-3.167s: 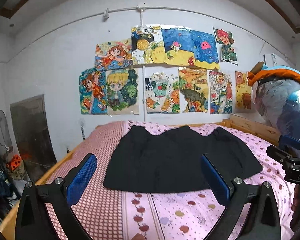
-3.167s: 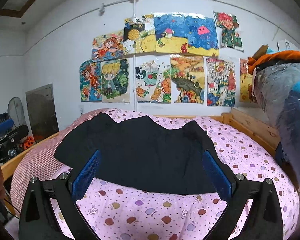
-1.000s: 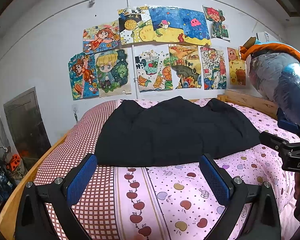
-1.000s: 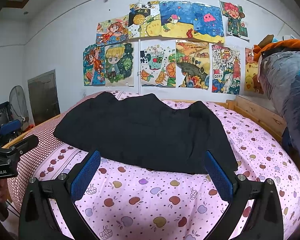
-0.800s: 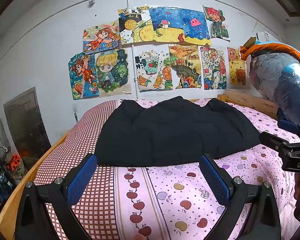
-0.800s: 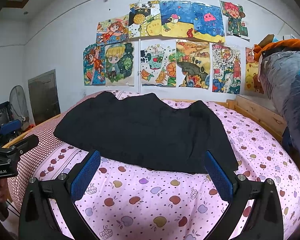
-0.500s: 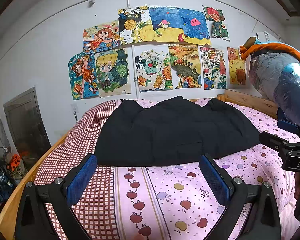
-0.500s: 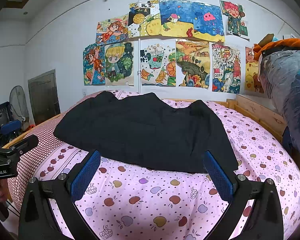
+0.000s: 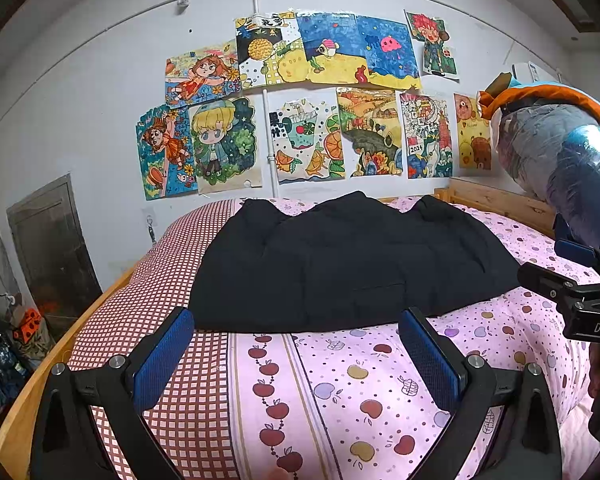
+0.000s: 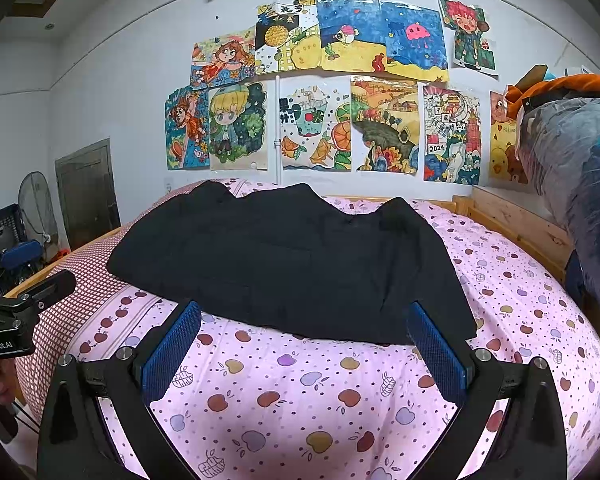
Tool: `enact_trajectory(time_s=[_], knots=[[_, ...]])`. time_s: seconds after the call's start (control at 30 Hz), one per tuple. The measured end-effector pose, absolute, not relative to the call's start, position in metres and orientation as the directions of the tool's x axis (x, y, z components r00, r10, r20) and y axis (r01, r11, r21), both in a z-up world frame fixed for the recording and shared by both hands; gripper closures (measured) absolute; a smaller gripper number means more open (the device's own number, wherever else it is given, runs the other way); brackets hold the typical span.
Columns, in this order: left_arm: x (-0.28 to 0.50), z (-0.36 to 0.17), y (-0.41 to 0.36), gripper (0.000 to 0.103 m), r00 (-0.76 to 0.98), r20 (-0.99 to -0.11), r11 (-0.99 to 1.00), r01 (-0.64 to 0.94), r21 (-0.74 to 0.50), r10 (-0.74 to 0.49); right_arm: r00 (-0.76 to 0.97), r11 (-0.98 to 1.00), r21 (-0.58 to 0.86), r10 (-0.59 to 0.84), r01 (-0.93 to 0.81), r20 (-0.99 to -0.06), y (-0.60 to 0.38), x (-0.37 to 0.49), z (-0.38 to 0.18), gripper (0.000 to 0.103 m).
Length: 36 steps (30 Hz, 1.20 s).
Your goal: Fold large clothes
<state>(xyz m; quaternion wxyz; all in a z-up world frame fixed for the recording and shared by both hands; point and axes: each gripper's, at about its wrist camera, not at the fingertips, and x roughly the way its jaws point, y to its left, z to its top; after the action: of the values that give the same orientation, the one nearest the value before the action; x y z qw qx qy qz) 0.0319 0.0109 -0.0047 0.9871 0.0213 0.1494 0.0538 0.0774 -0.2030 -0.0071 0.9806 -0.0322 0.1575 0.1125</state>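
Both grippers have come nearer and lower toward the bed's near edge since the earliest frames, and over the last second they have hardly shifted, while the black garment (image 9: 340,268) lies as it did. Taking things left to right: the left gripper (image 9: 296,350) hovers over the checked strip of the bedspread (image 9: 204,396) by the bed's left edge, its blue pads spread wide with nothing between them. Ahead of it the garment lies spread flat across the middle of the bed, its long axis running from left edge to right edge, its straight near hem facing both grippers and its humped far edge toward the headboard wall. The hem's left corner sits just beyond the left gripper; the right corner (image 10: 456,332) lies just beyond the right gripper (image 10: 304,346), likewise gaping and empty above the apple-print sheet (image 10: 300,400). Each gripper is therefore nearer its own corner. Whether this broad shape is already one fold in or fully open cannot be told from here
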Motion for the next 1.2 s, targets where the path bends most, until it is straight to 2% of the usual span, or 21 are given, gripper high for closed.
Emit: enact_trajectory(time_s=[1.2], knots=[[0.032, -0.004, 0.012, 0.0, 0.949, -0.294, 0.993, -0.098, 0.059, 0.111, 0.923, 0.976, -0.019, 0.2, -0.218, -0.33, -0.201, 0.078, -0.017, 0.002]])
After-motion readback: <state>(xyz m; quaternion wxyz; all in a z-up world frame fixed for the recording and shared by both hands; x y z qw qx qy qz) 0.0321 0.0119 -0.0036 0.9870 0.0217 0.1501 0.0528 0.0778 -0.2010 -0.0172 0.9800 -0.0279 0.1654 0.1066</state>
